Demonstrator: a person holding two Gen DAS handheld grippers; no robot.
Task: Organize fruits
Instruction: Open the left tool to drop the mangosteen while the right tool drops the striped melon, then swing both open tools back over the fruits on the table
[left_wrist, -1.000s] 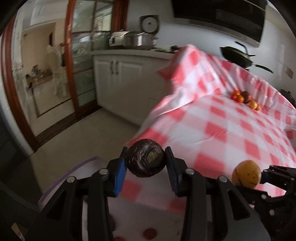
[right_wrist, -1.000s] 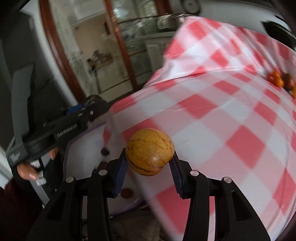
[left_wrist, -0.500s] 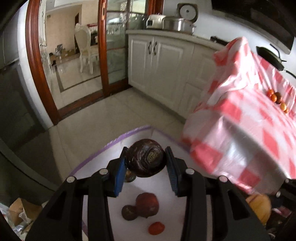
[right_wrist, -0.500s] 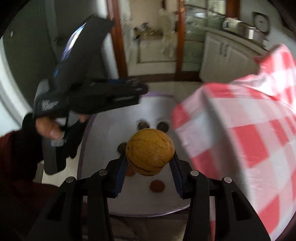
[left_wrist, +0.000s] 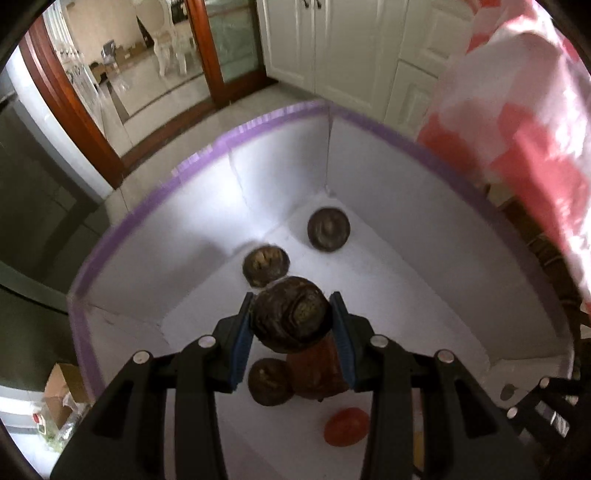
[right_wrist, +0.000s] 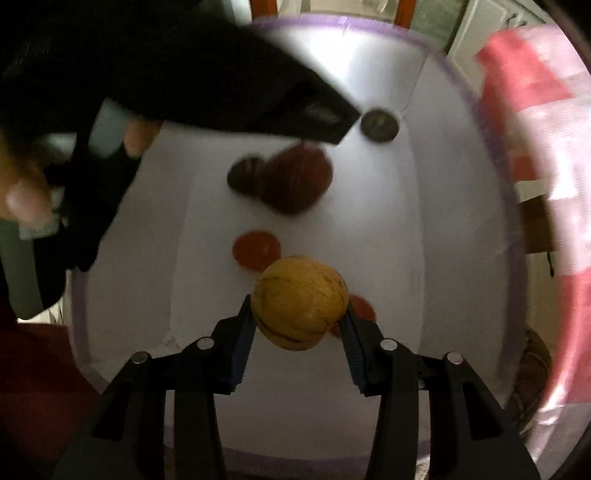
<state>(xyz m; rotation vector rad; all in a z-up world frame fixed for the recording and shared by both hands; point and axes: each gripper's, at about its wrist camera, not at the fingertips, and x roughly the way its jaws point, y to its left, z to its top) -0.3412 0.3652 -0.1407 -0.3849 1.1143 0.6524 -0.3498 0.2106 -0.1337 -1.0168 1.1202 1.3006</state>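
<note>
The left tool (left_wrist: 291, 325) gripped a dark, wrinkled fruit (left_wrist: 290, 319) between its blue pads, jaws closed on its sides, and the right tool (right_wrist: 299, 325) clamped a yellow, streaked fruit (right_wrist: 300, 301) the same way. A second earlier both tools had looked across the red-and-white checked tabletop cloth (left_wrist: 524, 147); they had since swung off it and tipped steeply down, so that each hung over the white, purple-rimmed box (left_wrist: 207, 155) on the floor beside the tabletop. Neither grip had altered on the way. That placed both fruits above their likely destination, with only lowering and release apparently left for this pair. Below the left tool lay three dark round fruits (left_wrist: 328, 229), one in the far corner, a larger reddish-brown fruit (left_wrist: 314, 373) and a small red one (left_wrist: 346, 426). The right wrist view showed the same bin floor, with another red fruit (right_wrist: 364, 308) partly hidden behind the yellow one, and the person's hand (right_wrist: 22, 192) holding the left tool's black handle at upper left.
</note>
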